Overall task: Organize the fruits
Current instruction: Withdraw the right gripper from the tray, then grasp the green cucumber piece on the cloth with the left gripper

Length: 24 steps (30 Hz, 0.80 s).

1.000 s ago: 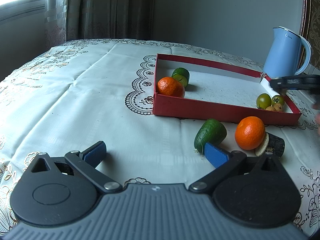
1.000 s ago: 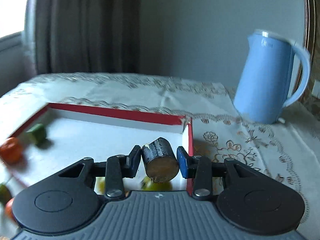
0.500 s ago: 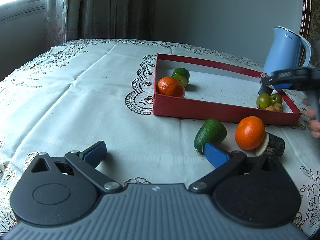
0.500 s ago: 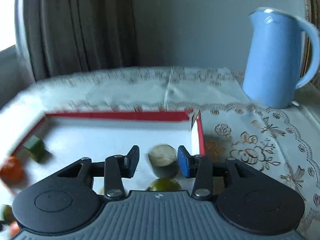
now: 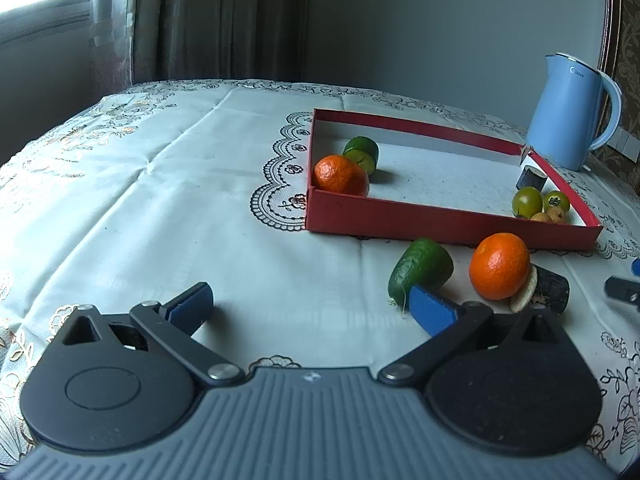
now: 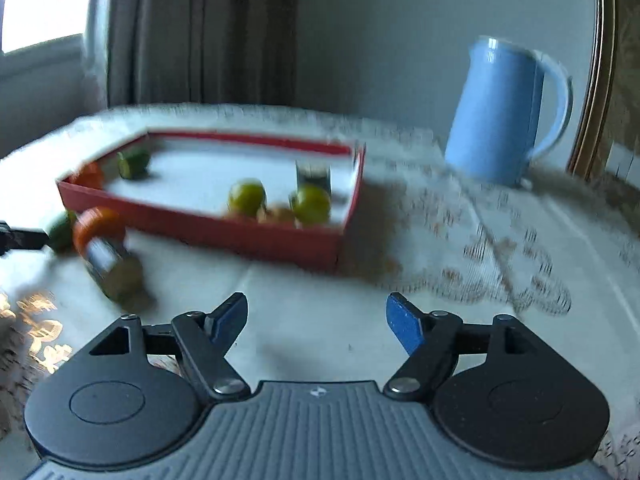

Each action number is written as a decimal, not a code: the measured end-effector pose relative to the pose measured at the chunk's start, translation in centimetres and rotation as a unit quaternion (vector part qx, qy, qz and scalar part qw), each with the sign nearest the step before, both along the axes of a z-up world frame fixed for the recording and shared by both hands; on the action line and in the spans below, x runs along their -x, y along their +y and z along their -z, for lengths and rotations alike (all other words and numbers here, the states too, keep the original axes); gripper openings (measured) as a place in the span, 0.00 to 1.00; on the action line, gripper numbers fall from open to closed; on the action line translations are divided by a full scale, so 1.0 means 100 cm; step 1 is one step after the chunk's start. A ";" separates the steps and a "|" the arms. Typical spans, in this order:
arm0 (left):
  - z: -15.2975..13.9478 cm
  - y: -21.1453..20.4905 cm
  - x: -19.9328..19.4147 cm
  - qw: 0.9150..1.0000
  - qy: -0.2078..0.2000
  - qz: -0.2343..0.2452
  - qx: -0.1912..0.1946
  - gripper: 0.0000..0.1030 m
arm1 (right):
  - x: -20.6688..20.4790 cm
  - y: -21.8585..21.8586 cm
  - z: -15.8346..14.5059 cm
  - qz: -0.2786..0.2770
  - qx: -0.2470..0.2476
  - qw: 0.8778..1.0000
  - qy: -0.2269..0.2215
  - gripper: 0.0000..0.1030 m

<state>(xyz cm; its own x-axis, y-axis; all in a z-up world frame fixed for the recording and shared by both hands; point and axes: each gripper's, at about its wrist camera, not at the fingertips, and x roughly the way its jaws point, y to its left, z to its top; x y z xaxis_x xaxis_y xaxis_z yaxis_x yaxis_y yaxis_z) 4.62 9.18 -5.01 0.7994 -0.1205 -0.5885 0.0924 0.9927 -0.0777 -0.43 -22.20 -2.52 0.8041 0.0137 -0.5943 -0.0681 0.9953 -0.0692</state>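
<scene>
From your left wrist camera, your left gripper [image 5: 308,304] sits low over the tablecloth [image 5: 168,208] with its jaws spread wide and nothing between them. Just past its right finger lies a green cucumber piece [image 5: 422,270], and beside that an orange [image 5: 499,266] touching a dark cut chunk [image 5: 550,294]; all three lie outside the red tray [image 5: 440,222]. Inside the tray you have a second orange [image 5: 340,175] in the near left corner against a green lime piece [image 5: 362,154]. At the right end two green tomatoes [image 5: 528,201] sit with small tan fruits [image 5: 554,215], and a dark cylinder piece [image 5: 531,178] stands upright in the far right corner. A blue kettle [image 5: 568,112] stands behind the tray.

From your right wrist camera, which is badly blurred, your right gripper [image 6: 316,322] is over bare cloth in front of the tray, its jaws opening and holding nothing. The dark cylinder seems to stand just behind the tomatoes.
</scene>
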 end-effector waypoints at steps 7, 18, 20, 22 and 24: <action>-0.009 -0.014 0.006 1.000 -0.009 0.027 -0.009 1.00 | -0.004 -0.011 0.011 -0.006 -0.031 0.999 0.017 0.93; -0.004 -0.048 -0.017 0.997 0.000 0.047 -0.061 0.90 | -0.012 -0.014 0.017 -0.007 -0.047 0.998 0.037 1.00; -0.002 -0.048 -0.020 0.997 0.008 0.057 -0.053 0.84 | -0.012 -0.014 0.017 -0.007 -0.047 0.998 0.037 1.00; -0.002 -0.048 -0.020 0.997 0.004 0.056 -0.051 0.81 | -0.012 -0.013 0.017 -0.007 -0.047 0.998 0.037 1.00; -0.002 -0.048 -0.019 0.997 0.002 0.064 -0.045 0.69 | -0.012 -0.014 0.017 -0.007 -0.047 0.998 0.037 1.00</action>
<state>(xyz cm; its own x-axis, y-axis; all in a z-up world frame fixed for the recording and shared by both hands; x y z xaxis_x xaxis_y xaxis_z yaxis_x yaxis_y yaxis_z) 6.55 4.42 -4.77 0.7784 -0.1690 -0.6045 0.2195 0.9756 0.0099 0.73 -23.59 -4.21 0.7572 0.0829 -0.6479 -0.0840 0.9960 0.0294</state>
